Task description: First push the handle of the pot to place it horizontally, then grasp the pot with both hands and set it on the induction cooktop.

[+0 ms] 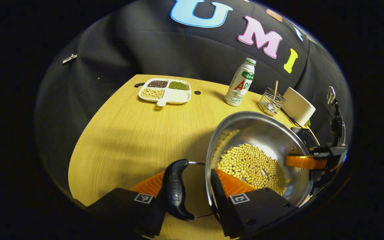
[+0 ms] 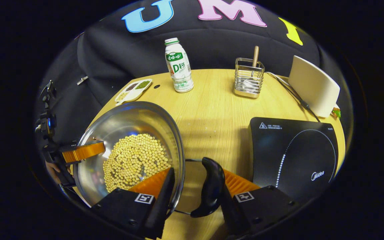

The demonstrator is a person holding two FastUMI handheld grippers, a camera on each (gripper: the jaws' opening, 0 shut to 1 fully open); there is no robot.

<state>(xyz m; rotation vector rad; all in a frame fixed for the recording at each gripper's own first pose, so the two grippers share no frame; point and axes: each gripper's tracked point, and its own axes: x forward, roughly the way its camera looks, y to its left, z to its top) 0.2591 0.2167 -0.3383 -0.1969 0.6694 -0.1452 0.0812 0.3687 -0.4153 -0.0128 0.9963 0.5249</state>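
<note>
A steel pot (image 1: 265, 133) holding soybeans (image 1: 252, 166) sits on the wooden table. My left gripper (image 1: 188, 190) straddles its black side handle (image 1: 176, 193), one finger outside the handle and the other inside the pot wall, closed on them. My right gripper (image 2: 195, 190) holds the opposite black handle (image 2: 212, 186) of the pot (image 2: 128, 123) the same way, with its inner finger down among the soybeans (image 2: 135, 160). Each gripper also appears across the pot from the other: the right gripper (image 1: 307, 161) and the left gripper (image 2: 83, 151). The black induction cooktop (image 2: 295, 156) lies just right of the pot.
Behind the pot stand a white milk bottle (image 2: 178, 66), a wire utensil holder (image 2: 248, 78) and a white box (image 2: 313, 86) with a cable. A white divided tray of beans (image 1: 165, 91) lies at the far left. Bare table (image 1: 128, 133) spreads left of the pot.
</note>
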